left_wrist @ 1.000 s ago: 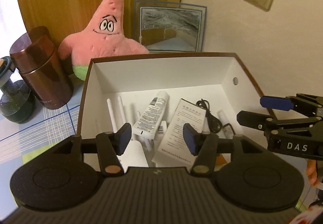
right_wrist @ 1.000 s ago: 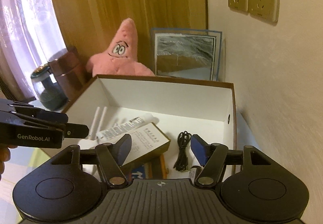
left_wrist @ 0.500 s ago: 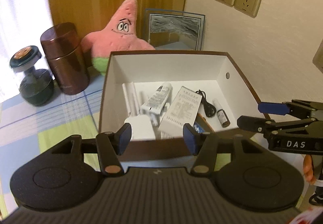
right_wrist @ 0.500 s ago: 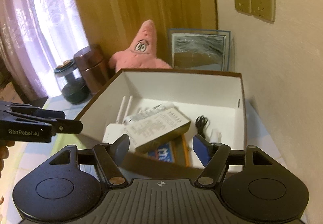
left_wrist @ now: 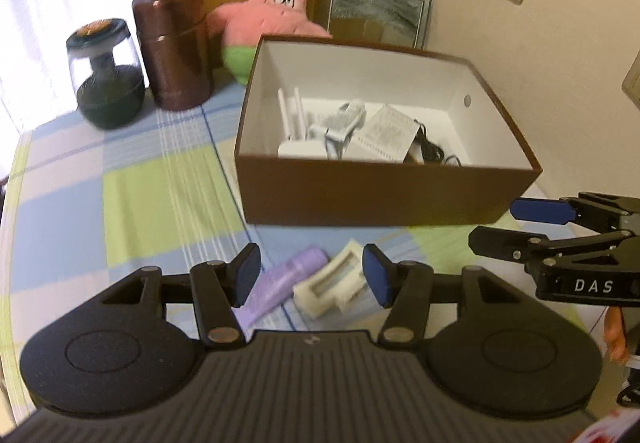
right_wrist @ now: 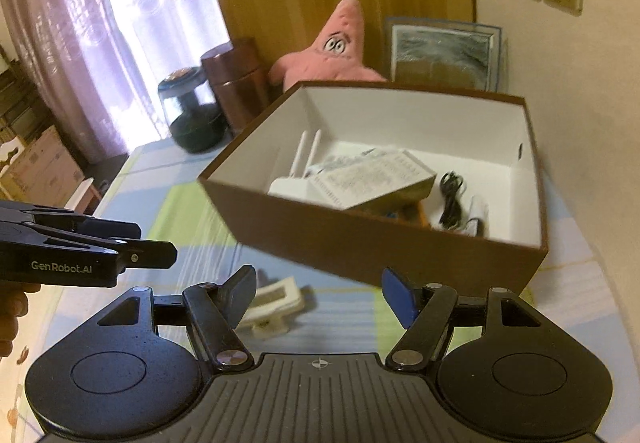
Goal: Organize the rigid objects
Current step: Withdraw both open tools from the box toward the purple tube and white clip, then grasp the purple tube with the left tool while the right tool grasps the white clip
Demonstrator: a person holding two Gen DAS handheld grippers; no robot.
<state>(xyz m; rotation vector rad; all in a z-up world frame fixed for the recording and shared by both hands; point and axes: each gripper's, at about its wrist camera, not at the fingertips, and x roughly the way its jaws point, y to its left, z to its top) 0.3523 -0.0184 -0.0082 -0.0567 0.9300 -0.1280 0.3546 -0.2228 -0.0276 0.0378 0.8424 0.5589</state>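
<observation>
Both grippers pulled back from box [left_wrist: 384,199], left gripper [left_wrist: 311,275] empty, right gripper [right_wrist: 319,297] empty

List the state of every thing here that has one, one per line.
brown box: open, lidless, partly filled
purple tube: lying on the cloth, outside the box
cream clip: lying beside the tube
brown canister: upright, lid on
left claw: open, empty
right claw: open, empty

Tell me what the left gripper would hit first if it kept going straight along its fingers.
Most likely the cream clip-like piece lying on the checked cloth, with the purple tube right beside it. Both sit between the open, empty left gripper fingers in its view; depth is hard to judge.
</observation>
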